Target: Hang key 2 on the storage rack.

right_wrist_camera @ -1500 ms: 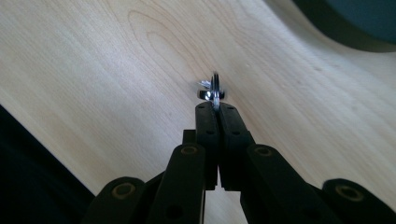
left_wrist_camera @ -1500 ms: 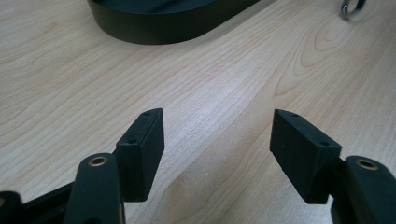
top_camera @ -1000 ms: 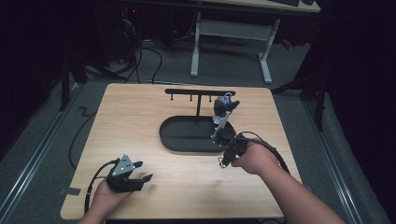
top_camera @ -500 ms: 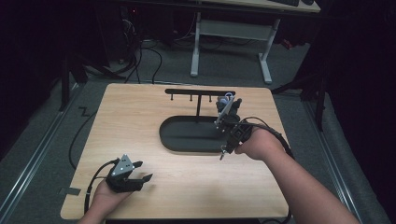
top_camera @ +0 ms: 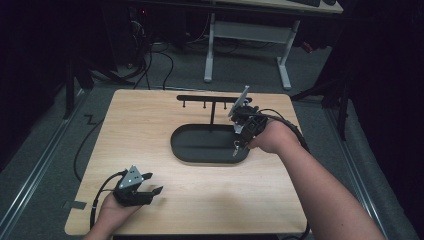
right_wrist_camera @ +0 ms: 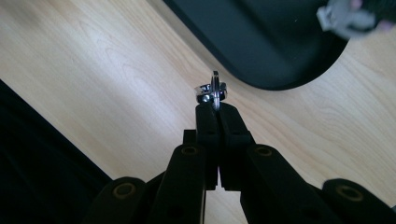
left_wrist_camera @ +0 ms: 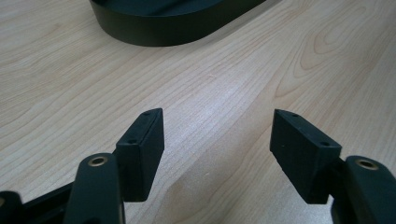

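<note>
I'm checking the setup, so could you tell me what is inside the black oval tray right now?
The black oval tray holds the foot of the hook rack's post. Its right end is covered by the right gripper, which pinches a small metal piece.

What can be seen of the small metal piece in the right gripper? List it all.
The small metal piece is shiny, silver and thin, seen edge-on as a flat ring or disc with a rounded knob beside it; its exact kind is unclear. It is clamped between the closed tips of the right gripper and sticks out past them, held clear of the wooden table near the rounded end of the black oval tray.
</note>
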`<action>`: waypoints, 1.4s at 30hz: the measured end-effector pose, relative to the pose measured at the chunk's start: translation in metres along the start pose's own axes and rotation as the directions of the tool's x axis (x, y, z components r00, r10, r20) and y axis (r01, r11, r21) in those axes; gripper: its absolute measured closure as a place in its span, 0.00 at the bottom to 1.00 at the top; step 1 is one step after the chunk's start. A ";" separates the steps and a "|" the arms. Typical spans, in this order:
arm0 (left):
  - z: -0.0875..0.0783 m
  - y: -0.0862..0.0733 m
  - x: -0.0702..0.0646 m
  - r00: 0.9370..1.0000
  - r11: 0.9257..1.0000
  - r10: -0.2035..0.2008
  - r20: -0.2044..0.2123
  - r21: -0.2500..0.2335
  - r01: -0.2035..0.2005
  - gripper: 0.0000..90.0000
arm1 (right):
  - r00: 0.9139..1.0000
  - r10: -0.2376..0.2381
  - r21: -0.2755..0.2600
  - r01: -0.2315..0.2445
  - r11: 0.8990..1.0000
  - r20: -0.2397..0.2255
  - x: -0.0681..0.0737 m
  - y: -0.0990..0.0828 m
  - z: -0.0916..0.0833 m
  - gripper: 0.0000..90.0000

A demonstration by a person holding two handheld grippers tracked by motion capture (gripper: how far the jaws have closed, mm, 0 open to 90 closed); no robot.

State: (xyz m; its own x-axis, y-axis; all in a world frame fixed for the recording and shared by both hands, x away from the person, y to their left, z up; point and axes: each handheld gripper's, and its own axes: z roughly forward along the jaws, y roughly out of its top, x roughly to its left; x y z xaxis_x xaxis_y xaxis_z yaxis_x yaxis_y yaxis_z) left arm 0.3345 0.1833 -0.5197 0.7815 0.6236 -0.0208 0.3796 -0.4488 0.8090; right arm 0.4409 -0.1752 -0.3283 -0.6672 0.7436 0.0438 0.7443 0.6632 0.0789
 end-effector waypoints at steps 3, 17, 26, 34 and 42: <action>0.000 0.000 0.001 1.000 1.000 0.001 0.001 0.001 -0.001 0.40 | 1.000 0.005 0.000 -0.005 1.000 -0.004 -0.002 0.007 -0.003 0.99; 0.000 0.000 0.002 1.000 1.000 0.000 -0.002 0.003 0.000 0.40 | 0.999 0.041 0.000 -0.041 0.999 0.002 -0.016 0.040 -0.013 0.99; -0.002 0.000 0.002 1.000 1.000 -0.004 -0.001 -0.005 0.004 0.40 | 0.998 0.051 0.011 -0.052 0.999 0.021 -0.021 0.055 -0.016 0.99; -0.003 -0.001 0.001 1.000 1.000 -0.010 0.002 -0.001 0.010 0.40 | 0.997 0.073 -0.003 -0.073 0.997 0.029 -0.025 0.067 -0.019 0.99; -0.006 -0.002 0.003 1.000 1.000 -0.015 0.000 -0.010 0.015 0.40 | 0.997 0.072 -0.011 -0.072 0.997 0.035 -0.027 0.078 -0.023 0.99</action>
State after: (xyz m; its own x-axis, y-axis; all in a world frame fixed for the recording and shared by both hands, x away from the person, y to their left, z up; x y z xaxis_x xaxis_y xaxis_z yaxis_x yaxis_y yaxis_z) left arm 0.3329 0.1903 -0.5179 0.7759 0.6300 -0.0331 0.3865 -0.4332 0.8142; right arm 0.5165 -0.1454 -0.3007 -0.6101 0.7922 0.0147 0.7901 0.6069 0.0865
